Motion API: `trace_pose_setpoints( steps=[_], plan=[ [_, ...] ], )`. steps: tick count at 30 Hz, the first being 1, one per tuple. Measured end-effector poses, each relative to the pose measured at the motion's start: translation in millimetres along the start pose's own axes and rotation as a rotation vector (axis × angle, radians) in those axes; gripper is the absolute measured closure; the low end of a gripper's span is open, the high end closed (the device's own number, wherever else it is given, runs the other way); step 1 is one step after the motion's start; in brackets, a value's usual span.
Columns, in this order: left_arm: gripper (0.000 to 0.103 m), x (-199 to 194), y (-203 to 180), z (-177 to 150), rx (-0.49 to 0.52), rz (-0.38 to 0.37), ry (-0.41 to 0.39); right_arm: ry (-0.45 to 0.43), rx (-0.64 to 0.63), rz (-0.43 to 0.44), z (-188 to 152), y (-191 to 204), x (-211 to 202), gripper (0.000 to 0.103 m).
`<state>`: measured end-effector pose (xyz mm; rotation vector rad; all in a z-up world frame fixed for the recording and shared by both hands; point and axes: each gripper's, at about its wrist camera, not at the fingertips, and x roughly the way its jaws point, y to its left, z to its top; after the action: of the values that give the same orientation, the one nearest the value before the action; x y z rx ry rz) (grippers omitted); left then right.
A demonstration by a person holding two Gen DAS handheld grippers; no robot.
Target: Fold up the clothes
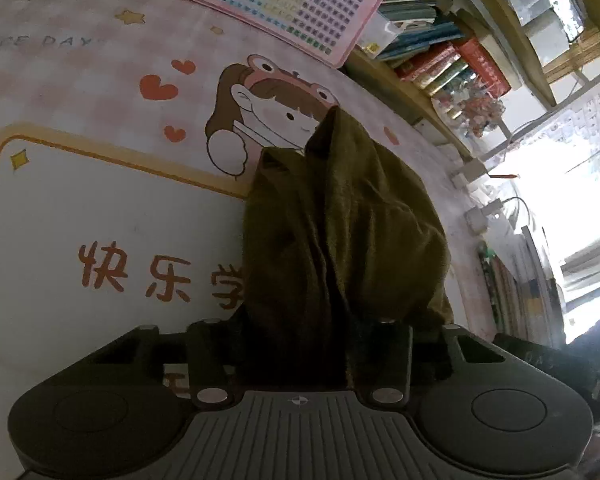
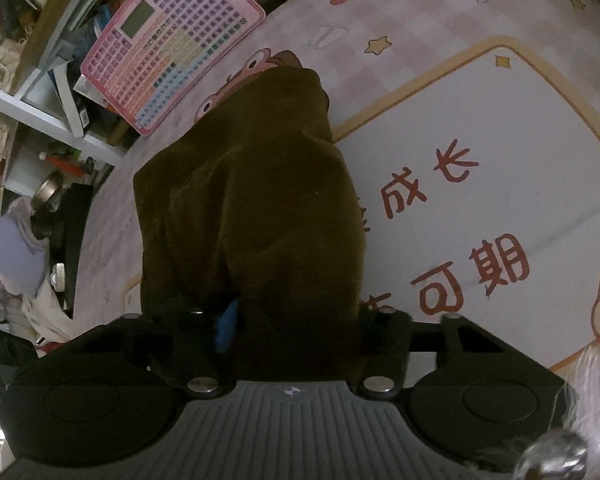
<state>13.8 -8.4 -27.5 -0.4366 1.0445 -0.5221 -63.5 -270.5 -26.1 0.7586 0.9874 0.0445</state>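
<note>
Black left gripper [image 1: 300,344] and right gripper [image 2: 296,340]: grey ribbed centre plate, round side discs, silver screws, crosshair marking.

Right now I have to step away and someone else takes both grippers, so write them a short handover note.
Left gripper: shut on the olive-green garment, which bunches up from between its fingers.
Right gripper: shut on the same garment, also gathered in a loose heap.
The garment hangs over the pink cartoon desk mat, in front of the pink keyboard chart near the shelves.
Done: both ends are gripped.
Left: no neat fold shows yet; the cloth is crumpled, so spread it flat on the mat, then fold.
</note>
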Motion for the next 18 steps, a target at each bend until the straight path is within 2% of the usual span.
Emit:
trace_pose_setpoints(
  steps=[1,3,5,7,8,11,13,14,18],
  plan=[
    [0.071,-2,-5,-1,0.021,0.01,-0.008,-0.008,-0.027,-0.005,-1,4,-1,0.068],
    [0.073,-7,-20,-4,0.098,0.042,-0.028,-0.03,-0.102,-0.031,-5,14,-5,0.076],
    [0.074,-9,-27,-6,0.137,0.057,-0.032,-0.052,-0.177,-0.057,-9,25,-9,0.077],
    [0.073,-8,-23,-5,0.119,0.048,-0.015,-0.072,-0.244,-0.081,-13,34,-13,0.077],
    [0.07,-7,-19,-5,0.101,0.042,-0.006,-0.061,-0.214,-0.071,-12,29,-11,0.077],
    [0.063,-5,-11,-4,0.068,0.031,0.01,-0.042,-0.143,-0.053,-10,18,-8,0.072],
    [0.056,-3,-7,-3,0.05,0.025,0.02,-0.038,-0.118,-0.062,-9,15,-7,0.059],
    [0.054,-2,-5,-3,0.037,0.018,0.024,-0.034,-0.094,-0.051,-9,11,-7,0.058],
    [0.054,3,4,-4,-0.016,-0.019,0.034,-0.02,0.022,0.0,-7,-6,-3,0.054]
  ],
)
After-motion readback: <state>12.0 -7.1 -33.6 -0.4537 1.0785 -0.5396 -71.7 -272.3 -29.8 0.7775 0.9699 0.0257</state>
